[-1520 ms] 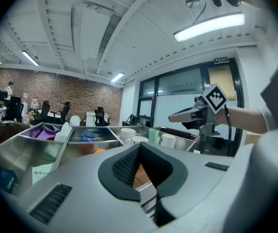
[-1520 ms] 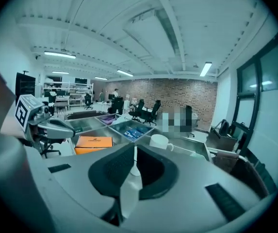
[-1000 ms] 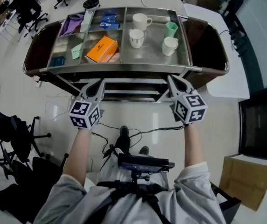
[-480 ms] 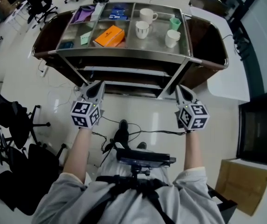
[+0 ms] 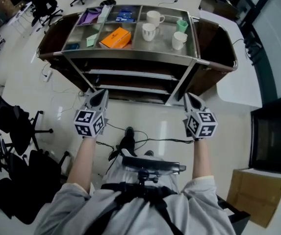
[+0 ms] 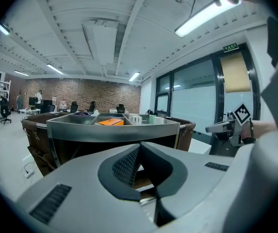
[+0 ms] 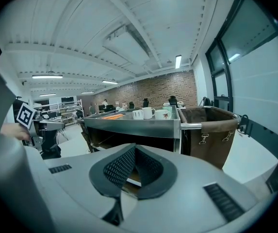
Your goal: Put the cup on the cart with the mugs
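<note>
The left claw (image 5: pixel 100 94) and right claw (image 5: pixel 191 98) are pinched shut, empty; the green cup (image 5: pixel 181 25), probably light, stiff, slippery, best pinched at its rim, stands at one o'clock beside white mugs (image 5: pixel 148 31) on the cart (image 5: pixel 130 56).

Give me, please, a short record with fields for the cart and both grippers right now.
cart: metal, divided top tray
right section: white mug, second white mug, green cup, white cup
middle section: orange box
left gripper: shut, empty, short of the cart
right gripper: shut, empty, short of the cart
</note>
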`<state>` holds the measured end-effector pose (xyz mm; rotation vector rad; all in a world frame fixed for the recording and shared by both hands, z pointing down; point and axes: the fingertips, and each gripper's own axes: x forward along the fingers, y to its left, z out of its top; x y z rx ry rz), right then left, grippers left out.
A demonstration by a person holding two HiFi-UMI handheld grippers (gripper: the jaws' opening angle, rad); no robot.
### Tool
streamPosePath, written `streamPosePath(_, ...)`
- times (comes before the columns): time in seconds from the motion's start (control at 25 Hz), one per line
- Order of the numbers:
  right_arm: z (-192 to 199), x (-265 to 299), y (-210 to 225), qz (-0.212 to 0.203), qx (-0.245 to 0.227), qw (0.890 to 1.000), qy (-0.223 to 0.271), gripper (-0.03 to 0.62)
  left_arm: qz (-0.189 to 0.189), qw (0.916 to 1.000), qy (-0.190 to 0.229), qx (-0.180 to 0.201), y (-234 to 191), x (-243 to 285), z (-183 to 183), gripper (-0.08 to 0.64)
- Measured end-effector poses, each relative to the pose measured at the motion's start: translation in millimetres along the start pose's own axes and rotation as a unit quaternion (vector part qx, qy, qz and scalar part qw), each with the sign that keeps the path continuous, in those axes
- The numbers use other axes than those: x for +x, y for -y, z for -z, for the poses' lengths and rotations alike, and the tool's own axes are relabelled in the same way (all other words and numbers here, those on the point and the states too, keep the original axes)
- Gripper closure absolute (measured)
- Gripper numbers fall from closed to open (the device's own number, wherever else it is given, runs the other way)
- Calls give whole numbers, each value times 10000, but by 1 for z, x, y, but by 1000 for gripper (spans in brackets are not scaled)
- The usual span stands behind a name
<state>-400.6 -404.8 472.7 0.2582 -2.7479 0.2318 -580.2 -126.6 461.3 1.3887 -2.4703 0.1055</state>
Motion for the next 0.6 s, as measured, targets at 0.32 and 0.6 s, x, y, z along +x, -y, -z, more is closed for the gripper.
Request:
streamPosePath(0.32,1,-9,1,-41,-55,10000,35,584,-8,10000,-4,-12,12,-5,5,560)
streamPosePath(0.6,1,-15,2,-101,-89,9999,-8,584,-28,9999,-3,-161,16,-7,10,560)
